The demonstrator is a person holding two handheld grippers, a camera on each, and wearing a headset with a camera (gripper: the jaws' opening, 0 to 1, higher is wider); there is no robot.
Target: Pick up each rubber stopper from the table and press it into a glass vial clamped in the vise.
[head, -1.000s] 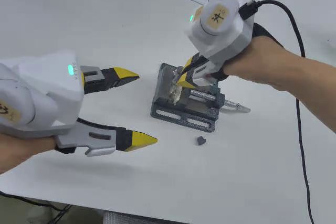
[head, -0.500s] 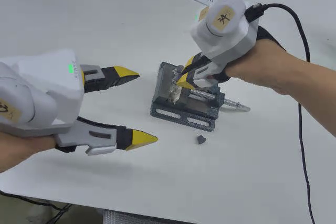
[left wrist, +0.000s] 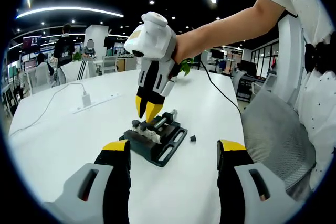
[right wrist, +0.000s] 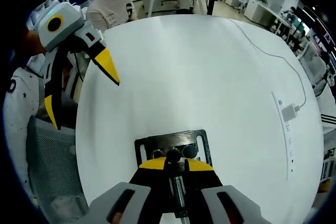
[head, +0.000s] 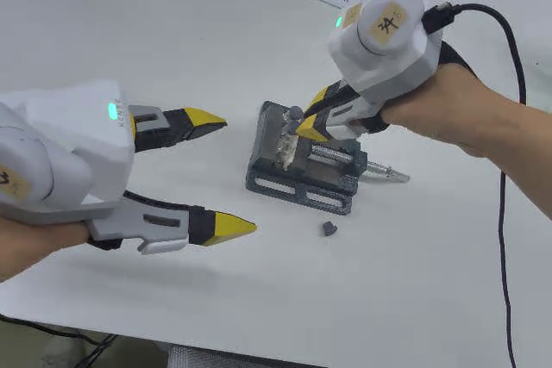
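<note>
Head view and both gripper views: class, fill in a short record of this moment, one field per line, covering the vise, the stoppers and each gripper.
vise: on the white table, clamping a glass vial
stopper at vise: dark, just beyond the right gripper's tips
loose stopper: on the table beside the vise, apart from it
right gripper: tips together, over the vise
left gripper: open, holding nothing, off to one side of the vise

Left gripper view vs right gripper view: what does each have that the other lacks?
Left gripper view: a loose rubber stopper on the table beside the vise, and the right gripper seen from outside, tips over the vise. Right gripper view: a top-down look at the round vial tops in the vise, plus the open left gripper. Shared: vise, table, power strip.
</note>
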